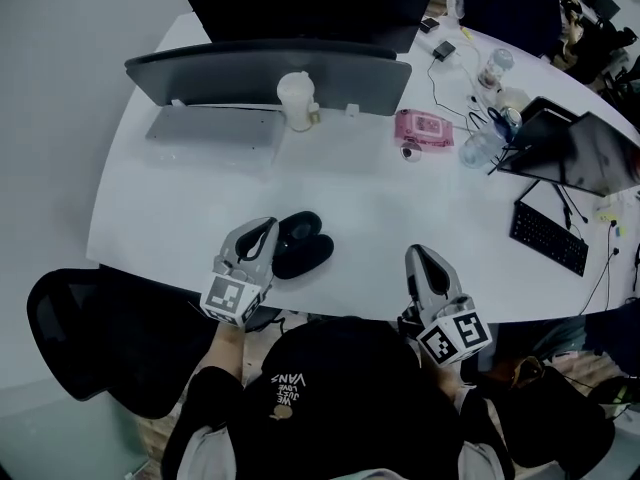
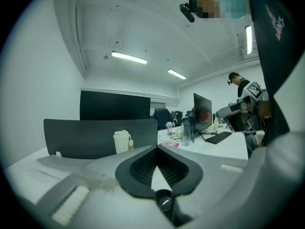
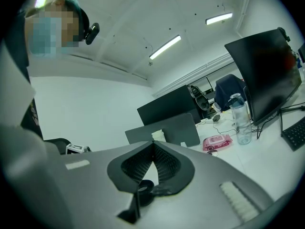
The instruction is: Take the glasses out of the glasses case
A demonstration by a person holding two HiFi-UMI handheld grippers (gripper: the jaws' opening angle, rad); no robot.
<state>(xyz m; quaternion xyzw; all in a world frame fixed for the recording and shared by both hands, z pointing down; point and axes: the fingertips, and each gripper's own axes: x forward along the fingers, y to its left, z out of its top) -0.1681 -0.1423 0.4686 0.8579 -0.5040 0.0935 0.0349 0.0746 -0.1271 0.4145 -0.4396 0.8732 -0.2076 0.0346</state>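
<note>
The case (image 1: pixel 301 244) lies on the white table (image 1: pixel 180 218) near its front edge, in front of the person. It shows as two dark oval halves side by side. Whether the glasses are inside can't be made out.

The left gripper (image 1: pixel 266 226) rests at the table edge just left of the case, its tip right beside the nearer half; contact can't be judged from the head view. In its own view the left gripper (image 2: pixel 156 148) has its jaws meeting at the tips with nothing between them, and it points up over the table, so the case is out of sight there.

The right gripper (image 1: pixel 421 253) sits well to the right of the case, apart from it. Its own view shows the jaws (image 3: pixel 152 144) closed too, and empty.

Further back stand a cup (image 1: pixel 297 100) and a pink pack (image 1: pixel 424 126).
</note>
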